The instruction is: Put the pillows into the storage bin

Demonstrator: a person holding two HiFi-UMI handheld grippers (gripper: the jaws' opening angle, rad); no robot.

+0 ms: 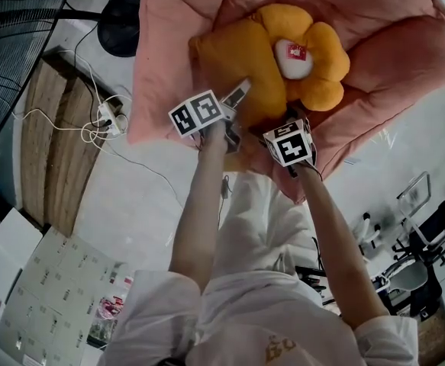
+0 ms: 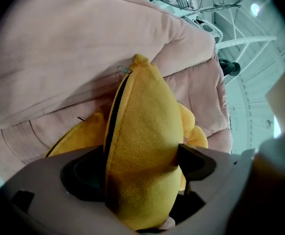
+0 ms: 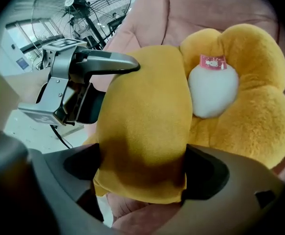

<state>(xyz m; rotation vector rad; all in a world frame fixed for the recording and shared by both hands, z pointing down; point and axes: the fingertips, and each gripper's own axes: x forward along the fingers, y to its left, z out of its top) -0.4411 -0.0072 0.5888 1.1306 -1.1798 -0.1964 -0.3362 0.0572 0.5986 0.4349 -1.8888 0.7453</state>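
both claws grip the same yellow pillow (image 1: 233, 59). in the left gripper view the left claw (image 2: 142, 166) is clenched on it: the pillow stands edge-on between the jaws and fills the gap from pad to pad, with a dark zip seam (image 2: 114, 116) running up its left side. in the right gripper view the right claw (image 3: 142, 166) is also clenched on it, jaws set wide, with the pillow's lower corner bulging between them. the left claw shows in that view too, one jaw reaching over the pillow's top left edge.

from the head view the pillow lies on a big spread of pink padding (image 1: 184, 44), near its front left edge. i cannot tell whether that padding is the bin. just to the pillow's right, touching it, rests a flower pillow (image 1: 325, 63) in the same yellow, with a white centre (image 1: 289, 59) that bears a small red tag (image 1: 298, 52). it sits deeper in the padding, whose folds rise around it.

the person's bare forearms reach forward side by side, the left cube (image 1: 197, 113) and the right cube (image 1: 291, 143) close together at the near side of the pillow. on the grey floor (image 1: 123, 197) to the left lie a power strip (image 1: 106, 117) with white cables, a black fan base (image 1: 119, 21) and pale cardboard sheets (image 1: 46, 280).
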